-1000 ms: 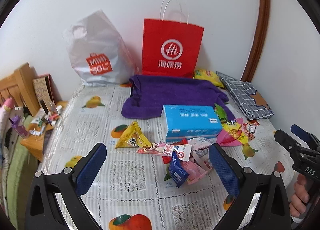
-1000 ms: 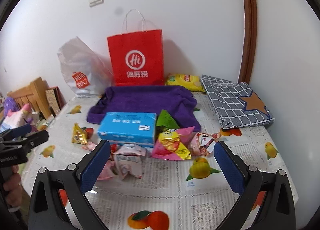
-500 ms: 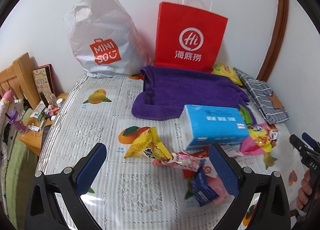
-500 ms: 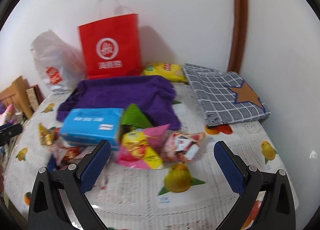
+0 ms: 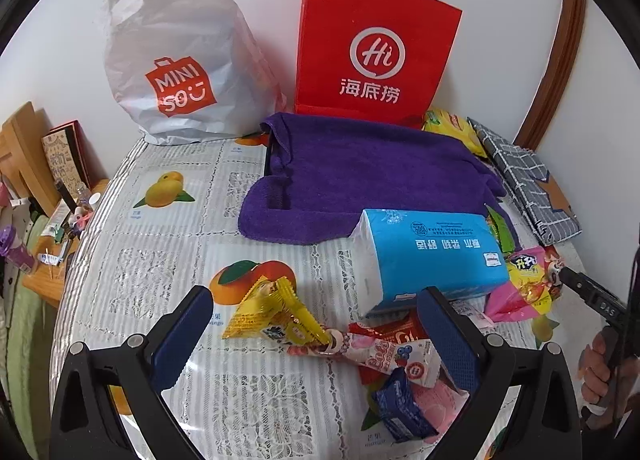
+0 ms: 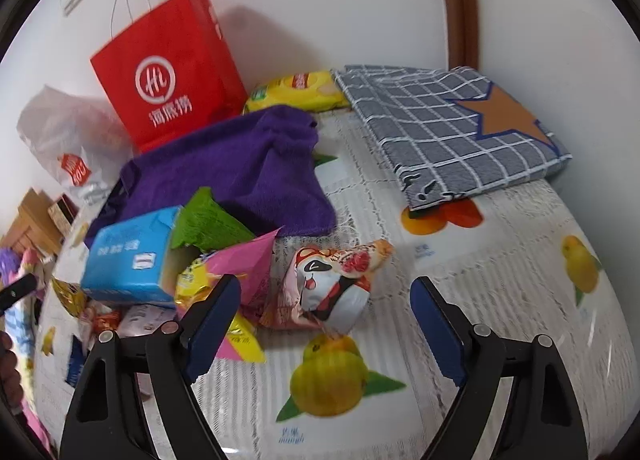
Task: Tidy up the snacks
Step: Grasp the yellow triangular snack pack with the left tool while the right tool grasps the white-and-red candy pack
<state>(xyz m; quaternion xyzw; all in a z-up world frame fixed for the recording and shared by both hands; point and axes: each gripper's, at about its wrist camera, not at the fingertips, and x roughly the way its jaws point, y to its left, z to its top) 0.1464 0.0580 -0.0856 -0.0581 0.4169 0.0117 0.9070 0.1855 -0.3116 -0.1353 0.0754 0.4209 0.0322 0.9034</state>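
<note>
The worktop (image 5: 168, 260) wears a white lace-patterned cover printed with yellow and orange fruit. A red paper bag (image 5: 376, 48) bears a white logo; the plastic bag (image 5: 176, 56) is pale grey with a red mark. The towel (image 5: 360, 172) is purple, the tissue pack (image 5: 432, 252) sky blue, and the folded cloth (image 6: 452, 128) grey-checked with a brownish star. One snack packet (image 5: 276, 312) is yellow, another (image 6: 332, 288) seemingly pink and white.
</note>
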